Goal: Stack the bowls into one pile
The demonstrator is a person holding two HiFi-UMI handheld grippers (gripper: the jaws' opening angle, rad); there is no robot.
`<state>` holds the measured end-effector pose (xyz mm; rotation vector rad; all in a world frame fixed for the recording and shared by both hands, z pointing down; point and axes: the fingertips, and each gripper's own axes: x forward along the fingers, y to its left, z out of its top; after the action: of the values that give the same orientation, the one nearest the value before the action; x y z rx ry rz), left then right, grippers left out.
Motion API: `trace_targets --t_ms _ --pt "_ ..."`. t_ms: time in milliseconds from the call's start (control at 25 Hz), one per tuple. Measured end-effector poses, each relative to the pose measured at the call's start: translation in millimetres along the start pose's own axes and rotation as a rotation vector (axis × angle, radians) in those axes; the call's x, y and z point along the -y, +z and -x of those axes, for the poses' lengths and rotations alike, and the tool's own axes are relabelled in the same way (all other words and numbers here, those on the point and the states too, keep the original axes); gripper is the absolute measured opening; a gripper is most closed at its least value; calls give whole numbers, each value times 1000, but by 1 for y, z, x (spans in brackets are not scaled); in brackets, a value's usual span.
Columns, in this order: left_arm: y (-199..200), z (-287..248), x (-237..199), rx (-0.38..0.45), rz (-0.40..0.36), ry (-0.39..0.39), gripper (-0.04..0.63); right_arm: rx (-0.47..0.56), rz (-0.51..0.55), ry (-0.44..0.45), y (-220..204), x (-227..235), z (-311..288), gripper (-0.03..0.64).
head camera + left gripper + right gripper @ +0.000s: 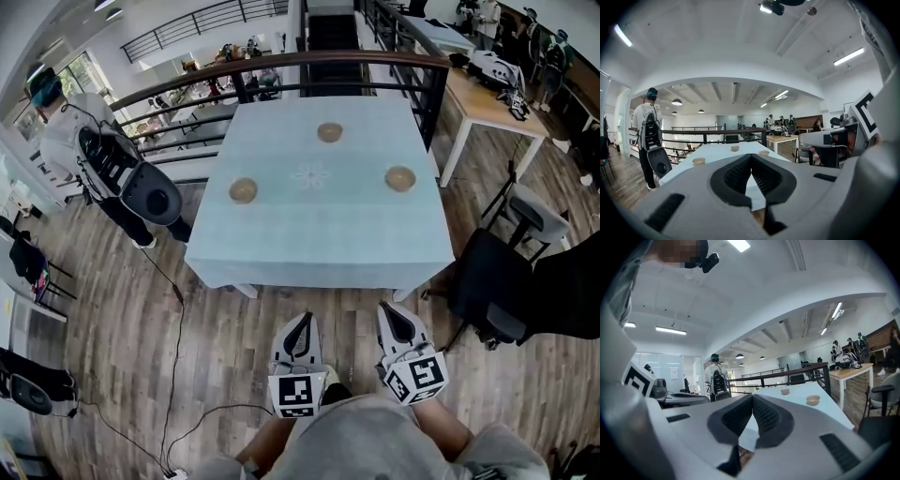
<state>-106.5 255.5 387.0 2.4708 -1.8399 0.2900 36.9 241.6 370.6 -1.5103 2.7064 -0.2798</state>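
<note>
Three small tan bowls stand apart on the table with the pale blue cloth (319, 234): a left bowl (243, 190), a far bowl (329, 132) and a right bowl (399, 178). Both grippers hang low over the wooden floor in front of the table, short of its near edge. My left gripper (301, 322) is shut with nothing in it, and my right gripper (393, 312) is shut and empty too. The left gripper view shows its shut gripper (751, 163) and all three bowls (699, 161) beyond. The right gripper view shows its shut gripper (753, 400) and two bowls (813, 400).
A person with a backpack (73, 141) stands left of the table. A black chair (495, 281) is at its right front corner. A dark railing (281, 64) runs behind the table, a wooden desk (487, 98) stands beyond, and a cable (178, 309) lies on the floor.
</note>
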Motion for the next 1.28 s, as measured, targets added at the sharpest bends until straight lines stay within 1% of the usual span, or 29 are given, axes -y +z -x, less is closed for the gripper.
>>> trace_targets --t_ms 120,360,520,640,920,1280 --pt "-2 -7 -14 -2 11 -3 20 -3 6 -3 -1 -4 -15 26" --pt "1 -15 -36 10 -1 -14 20 6 26 5 2 -20 -42 26" --pt "0 -19 -56 14 1 -2 20 13 18 14 1 -28 -56 26" --pt "-1 -21 -65 12 -8 7 20 11 21 6 -1 -30 -60 26" --pt "-3 -25 -75 8 3 32 19 6 34 -16 -1 -25 -55 26" --pt "-7 -32 -69 -7 6 22 20 2 39 -40 -4 -10 -57 26"
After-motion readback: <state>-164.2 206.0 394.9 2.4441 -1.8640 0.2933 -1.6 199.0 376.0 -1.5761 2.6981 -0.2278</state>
